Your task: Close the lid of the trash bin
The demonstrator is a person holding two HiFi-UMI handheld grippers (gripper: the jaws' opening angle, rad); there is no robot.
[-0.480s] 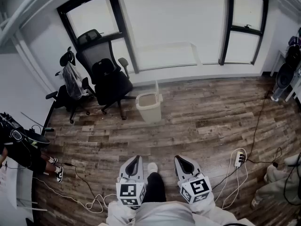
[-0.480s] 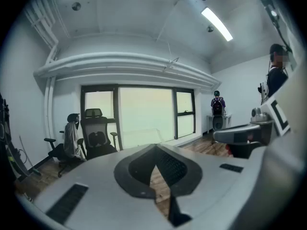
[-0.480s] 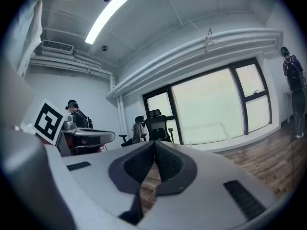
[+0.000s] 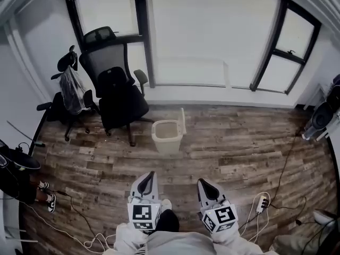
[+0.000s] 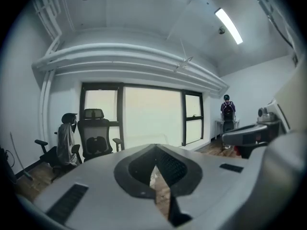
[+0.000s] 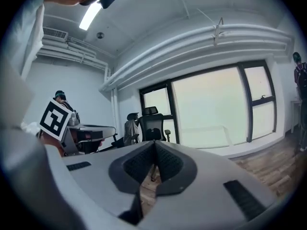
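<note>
My left gripper (image 4: 150, 175) and right gripper (image 4: 204, 184) are both clenched on nothing, well short of the beige plastic trash bin (image 4: 168, 138), its flat lid (image 4: 183, 121) standing upright

Mid-floor: trash bin (image 4: 168, 136), lid (image 4: 183, 122) upright on its right edge. Behind-left, near it: office chair (image 4: 114, 92); second chair (image 4: 69, 97) further left. Well in front: left gripper (image 4: 150, 175), right gripper (image 4: 204, 183), side by side. Power strip (image 4: 260, 202) right of those.
</note>
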